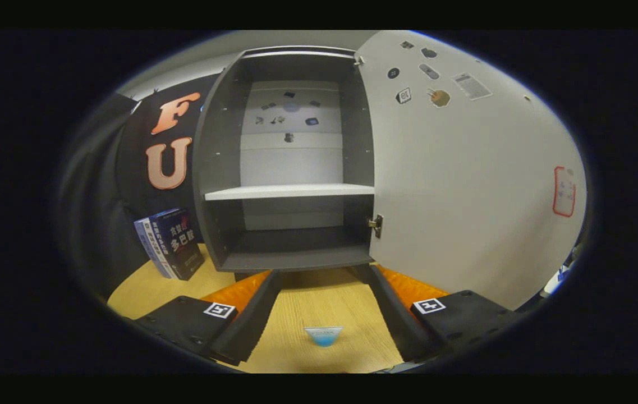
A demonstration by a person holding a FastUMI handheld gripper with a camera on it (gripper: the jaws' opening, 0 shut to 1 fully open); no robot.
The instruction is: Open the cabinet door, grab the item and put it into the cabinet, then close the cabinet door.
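Wooden table (319, 314), cabinet (290, 157) beyond your fingers, door (464, 179) swung open to the right.
Your fingers (323, 300) are spread apart, gripping nothing; the small blue item (324, 335) lies between them on the table.

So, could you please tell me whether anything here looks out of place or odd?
Nothing stands out. The cabinet stands open with bare shelves, its door swung right, and the small blue item sits on the table between the open gripper fingers.

A test booth: cabinet (290, 168) on table (145, 289), books (171, 244), cloth wall.
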